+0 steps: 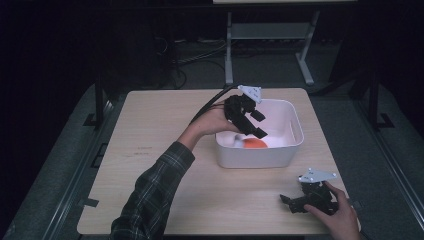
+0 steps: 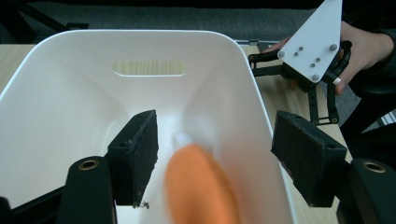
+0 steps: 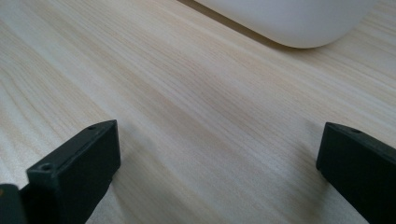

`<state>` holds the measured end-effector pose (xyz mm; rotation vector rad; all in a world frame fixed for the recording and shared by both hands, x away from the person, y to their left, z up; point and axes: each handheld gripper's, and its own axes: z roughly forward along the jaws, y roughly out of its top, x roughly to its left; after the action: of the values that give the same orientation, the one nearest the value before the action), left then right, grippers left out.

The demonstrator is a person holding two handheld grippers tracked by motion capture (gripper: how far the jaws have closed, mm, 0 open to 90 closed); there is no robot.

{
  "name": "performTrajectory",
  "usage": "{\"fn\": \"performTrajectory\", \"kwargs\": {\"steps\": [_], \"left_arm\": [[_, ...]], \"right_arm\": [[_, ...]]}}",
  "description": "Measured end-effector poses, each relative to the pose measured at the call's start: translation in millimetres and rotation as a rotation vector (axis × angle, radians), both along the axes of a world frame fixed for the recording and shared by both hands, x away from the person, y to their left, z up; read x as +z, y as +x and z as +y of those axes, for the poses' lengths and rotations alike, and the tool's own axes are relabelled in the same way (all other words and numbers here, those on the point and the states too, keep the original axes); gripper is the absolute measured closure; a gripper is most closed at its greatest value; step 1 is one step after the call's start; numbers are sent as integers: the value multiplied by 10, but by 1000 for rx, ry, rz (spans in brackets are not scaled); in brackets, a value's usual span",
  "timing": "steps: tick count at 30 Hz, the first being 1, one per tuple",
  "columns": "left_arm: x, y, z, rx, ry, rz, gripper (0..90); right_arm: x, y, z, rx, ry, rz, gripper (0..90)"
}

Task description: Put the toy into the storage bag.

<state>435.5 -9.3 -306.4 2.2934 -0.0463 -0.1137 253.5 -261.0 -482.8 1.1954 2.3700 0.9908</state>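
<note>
My left claw [image 1: 252,124] hangs over the white tub [image 1: 295,120] with its jaws wide apart and nothing between them; in the left gripper view an orange thing [image 2: 201,186], blurred, lies on the tub's floor below the jaws, with something small and whitish touching it that I cannot make out. My right claw [image 1: 295,200] rests low on the pale wooden bench [image 1: 150,130] near its front right corner, jaws also spread, bare wood between them, the tub just ahead.

One white tub [image 1: 260,150], one orange object [image 1: 255,143], two grippers, one table [image 1: 165,130].
</note>
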Motion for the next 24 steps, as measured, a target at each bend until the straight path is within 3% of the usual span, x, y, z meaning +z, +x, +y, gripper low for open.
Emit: {"fn": "performTrajectory", "kwargs": {"steps": [7, 11, 12, 13, 16, 19, 24], "left_arm": [[36, -54, 121, 46, -35, 23, 304], [48, -113, 184, 79, -31, 1, 280], [46, -144, 225, 113, -48, 0, 276], [46, -144, 225, 113, -48, 0, 270], [49, -218, 316, 174, -60, -7, 237], [42, -248, 364, 196, -50, -21, 211], [30, -331, 515, 243, -73, -31, 200]], "right_arm": [[0, 0, 0, -1, -1, 0, 0], [-1, 0, -2, 1, -1, -3, 0], [-1, 1, -3, 1, -3, -4, 0], [-1, 1, -3, 1, -3, -4, 0], [-2, 2, -2, 2, -1, -3, 0], [-2, 2, -2, 2, -1, -3, 0], [-2, 1, -1, 2, -1, -2, 0]]}}
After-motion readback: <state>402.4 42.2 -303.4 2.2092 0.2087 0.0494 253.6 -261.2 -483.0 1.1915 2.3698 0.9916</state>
